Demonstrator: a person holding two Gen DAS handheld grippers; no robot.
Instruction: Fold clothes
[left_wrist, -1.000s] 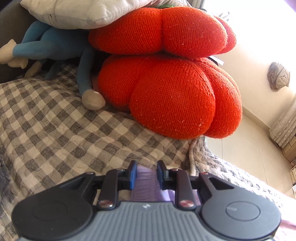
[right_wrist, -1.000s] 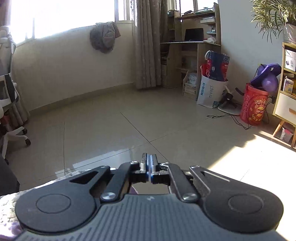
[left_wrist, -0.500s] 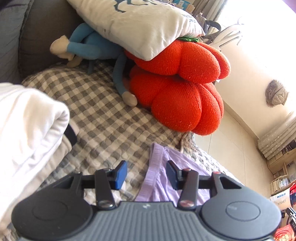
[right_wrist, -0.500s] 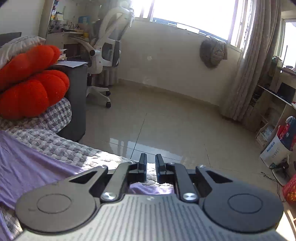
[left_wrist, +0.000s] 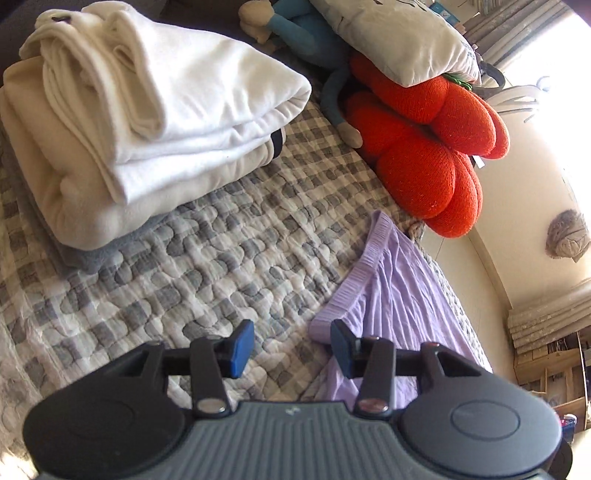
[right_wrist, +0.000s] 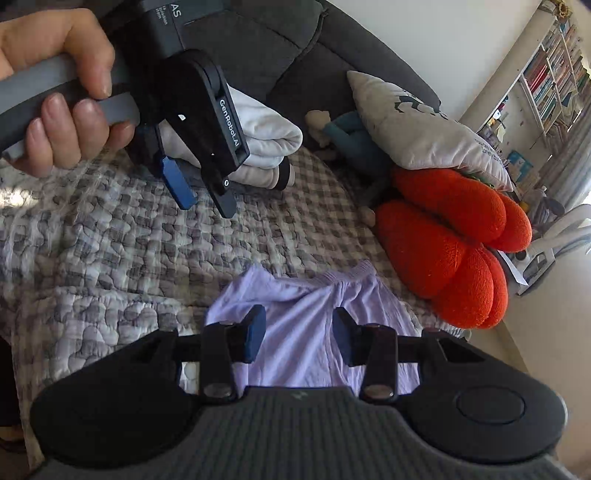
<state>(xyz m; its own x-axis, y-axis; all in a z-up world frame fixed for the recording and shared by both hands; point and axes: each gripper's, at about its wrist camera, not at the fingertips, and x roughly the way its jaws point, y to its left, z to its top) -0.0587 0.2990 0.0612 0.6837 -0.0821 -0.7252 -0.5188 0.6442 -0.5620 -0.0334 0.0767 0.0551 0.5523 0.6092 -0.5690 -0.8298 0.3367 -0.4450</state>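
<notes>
Checked quilt (right_wrist: 110, 258), left gripper (right_wrist: 207, 195) marked "GenRobot.AI"

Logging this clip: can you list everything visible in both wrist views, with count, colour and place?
garment: one, lilac, spread on the quilt near its edge, by the cushions
quilt: one, grey-white check, covering the sofa
folded stack: one pile, white over cream over grey, on the quilt
cushions: two, orange knit, stacked at the quilt's end
pillow: one, pale grey with print, on the cushions
plush toy: one, blue with beige limbs, under the pillow
left gripper: open, above the quilt beside the garment's waistband
right gripper: open, over the garment
hand: one, holding the left gripper
</notes>
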